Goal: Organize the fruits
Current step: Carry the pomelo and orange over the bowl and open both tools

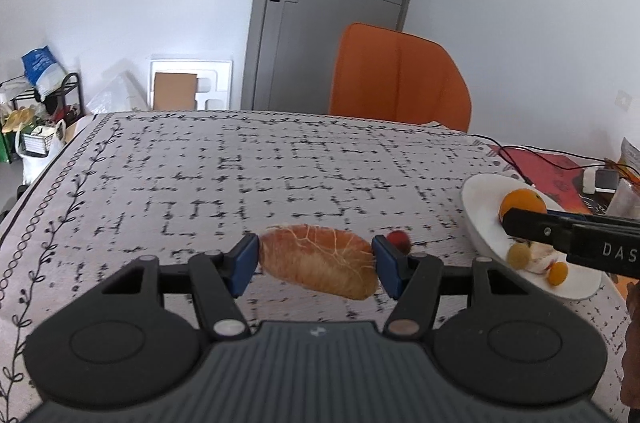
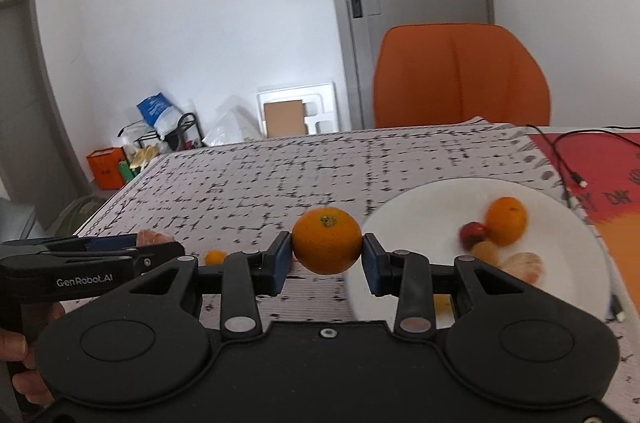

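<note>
Your left hand-held gripper [image 1: 316, 260] is clamped on a peeled orange citrus segment cluster with white pith strands [image 1: 318, 260], held between the blue pads above the patterned grey-and-black cloth surface [image 1: 240, 175]. That peeled piece is soft and juicy: it looks light, but too firm a squeeze would likely burst the membranes, so keep the pads on its two blunt ends, as they are now.

Your right hand-held gripper [image 2: 327, 260] is clamped on a whole round orange mandarin with a green stem scar [image 2: 326, 240], pads on its opposite sides at the widest part. The skin is smooth and the shape rolls, so I judge a grip across the middle the safest; set it down gently or it may run off.

The round white ceramic plate [image 2: 420, 211] lies just to the right of that gripper, already holding another orange mandarin [image 2: 506, 220], a small red fruit [image 2: 472, 232], a pale yellowish fruit [image 2: 486, 250] and a peeled segment piece [image 2: 526, 265]. A small red round fruit [image 1: 399, 240] sits on the cloth near the left gripper, and a tiny orange kumquat-like fruit [image 2: 215, 257] lies on the cloth off the plate.
</note>
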{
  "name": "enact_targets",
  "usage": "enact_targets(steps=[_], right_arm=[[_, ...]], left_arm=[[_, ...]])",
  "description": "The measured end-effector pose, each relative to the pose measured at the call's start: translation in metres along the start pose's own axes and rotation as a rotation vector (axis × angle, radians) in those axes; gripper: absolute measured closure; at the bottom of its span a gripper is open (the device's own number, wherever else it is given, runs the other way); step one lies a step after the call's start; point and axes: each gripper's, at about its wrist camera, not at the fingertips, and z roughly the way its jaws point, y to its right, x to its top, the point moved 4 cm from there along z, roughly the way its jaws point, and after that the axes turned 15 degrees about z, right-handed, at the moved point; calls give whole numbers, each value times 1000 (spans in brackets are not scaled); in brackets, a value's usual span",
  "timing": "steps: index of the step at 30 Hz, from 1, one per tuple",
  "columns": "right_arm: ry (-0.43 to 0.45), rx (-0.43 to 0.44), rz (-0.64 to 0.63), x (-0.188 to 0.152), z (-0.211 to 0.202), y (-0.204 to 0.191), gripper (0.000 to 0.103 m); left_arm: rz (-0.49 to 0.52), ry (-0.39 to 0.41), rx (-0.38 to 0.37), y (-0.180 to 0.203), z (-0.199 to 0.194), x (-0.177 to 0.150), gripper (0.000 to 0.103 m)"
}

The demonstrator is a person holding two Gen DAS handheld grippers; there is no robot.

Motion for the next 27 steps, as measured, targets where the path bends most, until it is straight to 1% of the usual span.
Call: enact_targets(steps=[11, 18, 27], right_arm=[[36, -49, 43, 6, -21, 38, 67], [44, -66, 68, 7, -33, 67, 67], [57, -109, 122, 9, -35, 106, 67]], left_arm=[[41, 14, -40, 33, 6, 14, 43], [67, 12, -54, 57, 14, 22, 43], [106, 0, -73, 83, 26, 28, 43]])
